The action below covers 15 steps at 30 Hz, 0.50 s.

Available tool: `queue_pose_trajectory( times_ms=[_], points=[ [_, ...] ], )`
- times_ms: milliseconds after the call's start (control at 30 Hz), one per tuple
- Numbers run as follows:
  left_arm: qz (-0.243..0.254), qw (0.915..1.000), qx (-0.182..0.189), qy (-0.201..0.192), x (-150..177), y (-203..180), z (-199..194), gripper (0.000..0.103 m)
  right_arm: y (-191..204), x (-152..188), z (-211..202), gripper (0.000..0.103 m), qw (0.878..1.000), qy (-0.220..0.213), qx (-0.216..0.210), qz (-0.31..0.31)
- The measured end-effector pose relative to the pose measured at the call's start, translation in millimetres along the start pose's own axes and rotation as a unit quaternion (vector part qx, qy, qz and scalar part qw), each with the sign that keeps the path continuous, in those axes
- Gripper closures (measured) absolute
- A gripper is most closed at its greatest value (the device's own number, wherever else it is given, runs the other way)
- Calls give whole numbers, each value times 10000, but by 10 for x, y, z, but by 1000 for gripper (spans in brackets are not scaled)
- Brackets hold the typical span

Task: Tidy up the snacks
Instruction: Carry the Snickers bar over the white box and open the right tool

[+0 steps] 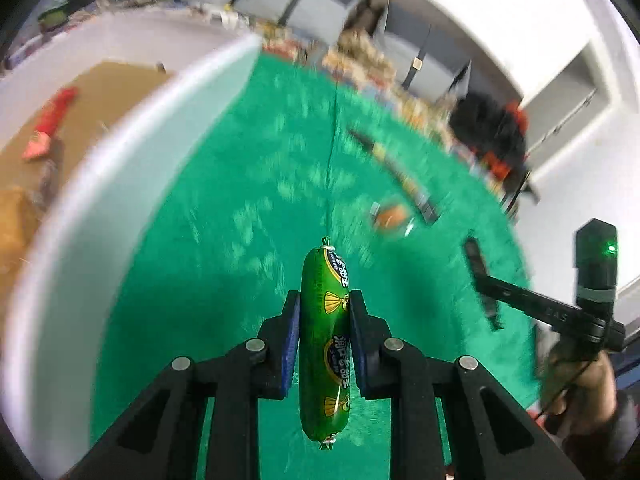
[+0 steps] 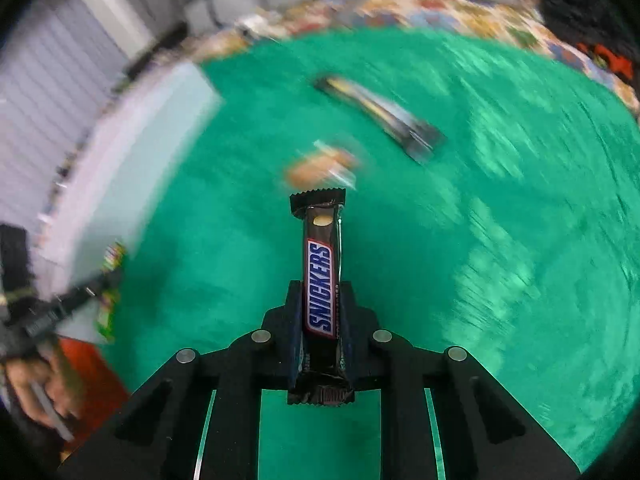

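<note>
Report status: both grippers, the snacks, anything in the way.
Left gripper shut on green sausage. Right gripper shut on Snickers. Two snacks left on green cloth: dark bar, small orange pack. Nothing blocking.

A glossy green plastic-wrapped sausage [image 1: 325, 344] sits between matt black plastic fingers [image 1: 291, 344] with blue pads. A shiny brown foil chocolate bar [image 2: 321, 288] lies between the other fingers [image 2: 295, 320], above a green, sheeny cloth worktop [image 2: 500, 240].
</note>
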<state>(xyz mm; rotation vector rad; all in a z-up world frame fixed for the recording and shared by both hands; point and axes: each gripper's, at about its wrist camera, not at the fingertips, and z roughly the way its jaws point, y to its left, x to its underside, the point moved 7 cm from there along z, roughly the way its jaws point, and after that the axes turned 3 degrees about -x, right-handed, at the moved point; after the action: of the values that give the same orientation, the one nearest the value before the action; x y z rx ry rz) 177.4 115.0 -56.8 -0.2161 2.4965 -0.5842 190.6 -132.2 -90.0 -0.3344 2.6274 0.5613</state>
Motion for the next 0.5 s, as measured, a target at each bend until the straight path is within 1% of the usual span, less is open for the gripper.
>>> queue_pose_trajectory(
  times_ms=[33,67,133,167,233,300,333,367,400,433,467,500],
  points=[
    [-3,9998,-28,-206,-120,52,-208,81,287,-142,-62,85,9994,-141,-292,-72],
    [-1,9995,-88,-319,-192,108,-317,81,492,-239,-80,85,9985,-216,-490,-124],
    [-37,9970,-417,-647,-419,369,-658,81,1110,-476,-119,85,9934,-371,-1032,-340],
    [-63,9959,-538,-724,-480,482,-743,81,1334,-537,-123,85,9907,-407,-1221,-434],
    [-153,9909,-1006,-885,-610,837,-952,81,1957,-672,-70,85,9824,-413,-1696,-659],
    [-228,9838,-1515,-931,-686,1225,-1078,80,2398,-764,38,85,9766,-375,-1955,-813],
    [-248,9798,-1751,-939,-697,1379,-1113,75,2606,-792,102,82,9744,-383,-2029,-888],
    [-304,9719,-2141,-933,-712,1611,-1149,67,2813,-841,180,79,9718,-432,-2116,-950],
    [-374,9664,-2376,-901,-698,1755,-1181,42,2965,-860,217,65,9699,-517,-2179,-956],
    [-465,9612,-2571,-888,-672,1883,-1212,22,3074,-892,265,36,9697,-621,-2177,-921],
    [-623,9532,-2789,-985,-620,2033,-1302,19,3100,-895,285,27,9718,-690,-2070,-891],
    [-707,9500,-2834,-1101,-569,2091,-1371,20,3038,-899,256,26,9733,-779,-1979,-868]
  ],
)
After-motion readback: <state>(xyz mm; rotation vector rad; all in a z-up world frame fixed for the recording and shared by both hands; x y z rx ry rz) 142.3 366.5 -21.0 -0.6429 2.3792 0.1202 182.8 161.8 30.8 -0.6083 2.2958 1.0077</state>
